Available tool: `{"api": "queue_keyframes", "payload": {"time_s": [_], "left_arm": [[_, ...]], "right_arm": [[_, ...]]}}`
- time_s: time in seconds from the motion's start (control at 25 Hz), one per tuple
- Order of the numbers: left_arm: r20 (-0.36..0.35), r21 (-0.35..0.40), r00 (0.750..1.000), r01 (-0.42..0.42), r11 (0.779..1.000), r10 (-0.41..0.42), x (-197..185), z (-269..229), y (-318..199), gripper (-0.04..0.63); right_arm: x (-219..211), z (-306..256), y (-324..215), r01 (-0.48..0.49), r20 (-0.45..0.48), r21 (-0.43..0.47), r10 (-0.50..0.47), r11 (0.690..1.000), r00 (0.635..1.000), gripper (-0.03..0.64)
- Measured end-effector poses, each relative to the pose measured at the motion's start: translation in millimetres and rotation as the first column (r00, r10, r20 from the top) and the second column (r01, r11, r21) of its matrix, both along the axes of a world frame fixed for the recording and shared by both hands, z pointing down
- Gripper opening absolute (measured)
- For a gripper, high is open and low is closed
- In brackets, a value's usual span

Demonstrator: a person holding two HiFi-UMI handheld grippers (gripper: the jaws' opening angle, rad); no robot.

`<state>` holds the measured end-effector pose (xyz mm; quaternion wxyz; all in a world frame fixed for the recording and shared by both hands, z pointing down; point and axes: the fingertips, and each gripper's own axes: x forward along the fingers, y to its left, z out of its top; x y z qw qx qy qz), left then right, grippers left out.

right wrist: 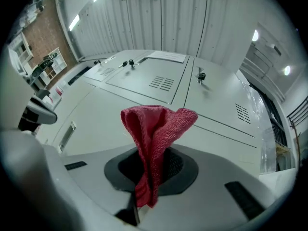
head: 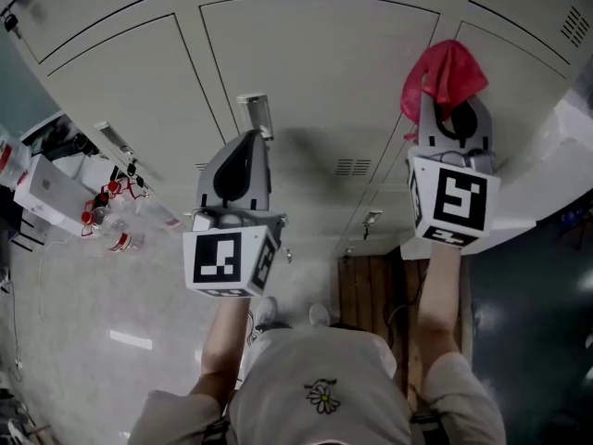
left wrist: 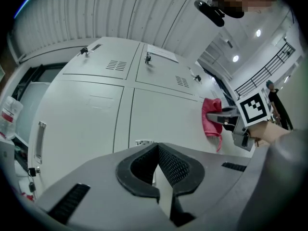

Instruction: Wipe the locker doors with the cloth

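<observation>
In front of the locker doors (head: 315, 72), the head view shows the right gripper (head: 441, 100) holding the red cloth (head: 447, 70) up close to a door, with the left gripper (head: 248, 139) alongside.

The left gripper view shows its fingers (left wrist: 172, 165) closed on nothing.

In the right gripper view, the fingers pinch only a narrow fold of the cloth, so hard rubbing against the door could pull it free.

— What carried everything?
— A pale, glossy floor (head: 93, 304). The lockers (head: 315, 82) stood on it.
— And what lay on it?
— At the left were clear, red-capped bottles (head: 119, 241) near a white box (head: 46, 193). Brown wooden boards (head: 366, 295) lay at the lockers' foot. The person's shoes (head: 266, 311) stood beside those.
</observation>
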<state>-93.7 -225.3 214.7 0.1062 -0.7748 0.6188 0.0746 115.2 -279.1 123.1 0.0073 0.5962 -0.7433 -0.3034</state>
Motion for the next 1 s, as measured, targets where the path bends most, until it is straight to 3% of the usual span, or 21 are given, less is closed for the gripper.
{"api": "queue_keyframes", "payload": {"time_s": [0.12, 0.24, 0.44, 0.72, 1.0], "left_arm": [[-0.003, -0.002, 1.0, 0.021, 1.0, -0.021, -20, 0, 4, 0.017], [0.005, -0.005, 0.999, 0.038, 0.999, -0.038, -36, 1, 10, 0.017], [0.016, -0.009, 0.998, 0.061, 0.998, -0.061, -65, 2, 17, 0.017], [0.005, -0.026, 0.996, 0.085, 0.996, -0.085, -101, 9, 18, 0.017], [-0.016, -0.046, 0.999, 0.045, 0.998, -0.046, -119, 26, 11, 0.017]], "right_arm": [[-36, -11, 23, 0.11, -0.001, 0.034, -0.11, 0.993, 0.994, 0.04], [-87, -13, 42, 0.256, 0.005, 0.04, -0.256, 0.966, 0.967, 0.04], [-164, 14, 50, 0.41, -0.01, -0.037, -0.41, 0.911, 0.912, 0.04], [-225, 60, 40, 0.474, 0.021, -0.153, -0.477, 0.867, 0.879, 0.04], [-245, 88, 23, 0.398, -0.042, -0.192, -0.413, 0.897, 0.91, 0.04]]}}
